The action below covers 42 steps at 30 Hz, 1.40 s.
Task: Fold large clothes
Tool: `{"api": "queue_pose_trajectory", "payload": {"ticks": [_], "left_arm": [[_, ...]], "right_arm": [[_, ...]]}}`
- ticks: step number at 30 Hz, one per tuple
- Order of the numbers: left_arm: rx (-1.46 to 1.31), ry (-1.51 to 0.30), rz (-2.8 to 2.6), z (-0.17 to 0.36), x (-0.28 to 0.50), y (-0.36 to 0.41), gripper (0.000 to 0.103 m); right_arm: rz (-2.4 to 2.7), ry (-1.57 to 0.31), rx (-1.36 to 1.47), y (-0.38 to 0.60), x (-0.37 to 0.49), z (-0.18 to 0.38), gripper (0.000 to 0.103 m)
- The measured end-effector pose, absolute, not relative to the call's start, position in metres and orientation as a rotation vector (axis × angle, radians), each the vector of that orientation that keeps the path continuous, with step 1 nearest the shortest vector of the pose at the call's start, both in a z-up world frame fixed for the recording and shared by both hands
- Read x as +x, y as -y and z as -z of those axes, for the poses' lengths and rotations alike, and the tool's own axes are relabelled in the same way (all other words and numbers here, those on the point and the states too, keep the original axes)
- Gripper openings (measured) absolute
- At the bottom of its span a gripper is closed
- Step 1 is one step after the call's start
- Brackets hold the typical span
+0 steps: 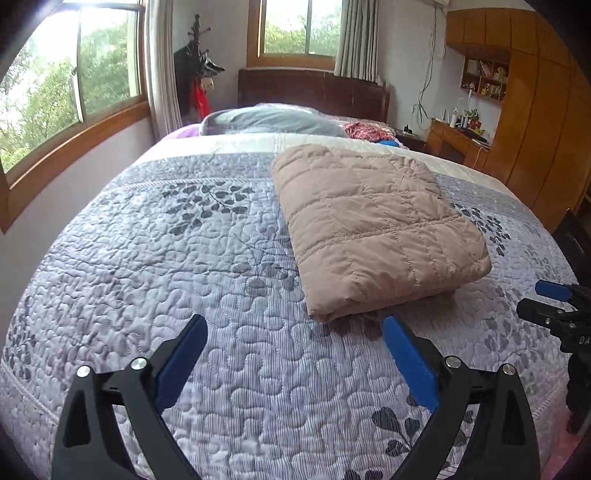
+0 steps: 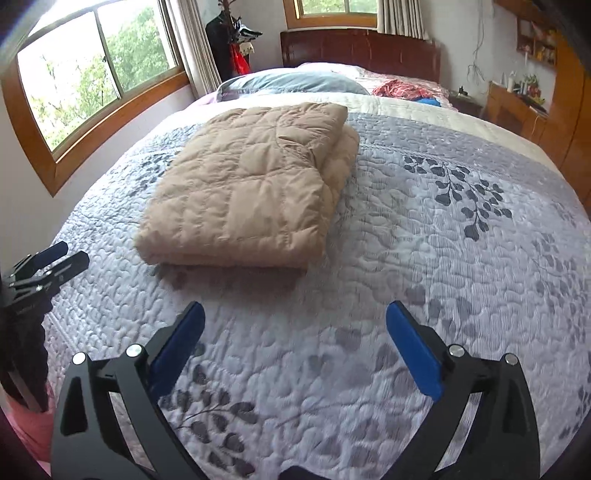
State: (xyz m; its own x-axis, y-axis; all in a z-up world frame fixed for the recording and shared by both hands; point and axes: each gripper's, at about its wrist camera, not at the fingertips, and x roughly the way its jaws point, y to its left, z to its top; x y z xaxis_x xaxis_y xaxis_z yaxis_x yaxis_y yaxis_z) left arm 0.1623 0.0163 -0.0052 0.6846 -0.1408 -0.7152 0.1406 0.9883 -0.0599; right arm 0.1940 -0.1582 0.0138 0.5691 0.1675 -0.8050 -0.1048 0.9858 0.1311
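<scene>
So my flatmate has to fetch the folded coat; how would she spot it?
Find the bed with the grey leaf-patterned quilt. The tan quilted coat lies folded on its middle, below the pillows, the only plain beige, square-stitched bundle there.

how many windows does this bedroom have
2. One wide wood-framed window is in the wall left of the bed; a smaller wood-framed window is above the dark wooden headboard. Others may be out of view.

A tan quilted jacket lies on a pale lilac bedspread with dark grey leaf prints, beside a grey-blue pillow.
</scene>
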Motion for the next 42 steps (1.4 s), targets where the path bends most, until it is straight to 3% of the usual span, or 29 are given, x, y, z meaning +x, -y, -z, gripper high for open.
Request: {"api": "queue_pose_trajectory", "payload": {"ticks": [20,42], "left_arm": [[0.025,-0.731,0.088,-0.027,0.101,-0.013,0.097],[0.034,-0.727,0.086,-0.026,0.097,-0.011,0.097]], "right_arm": [[-0.088,-0.879,0.035,0.137,0.135,-0.05,0.098],[-0.071,-0.869,0.026,0.135,0.129,-0.051,0.098]]}}
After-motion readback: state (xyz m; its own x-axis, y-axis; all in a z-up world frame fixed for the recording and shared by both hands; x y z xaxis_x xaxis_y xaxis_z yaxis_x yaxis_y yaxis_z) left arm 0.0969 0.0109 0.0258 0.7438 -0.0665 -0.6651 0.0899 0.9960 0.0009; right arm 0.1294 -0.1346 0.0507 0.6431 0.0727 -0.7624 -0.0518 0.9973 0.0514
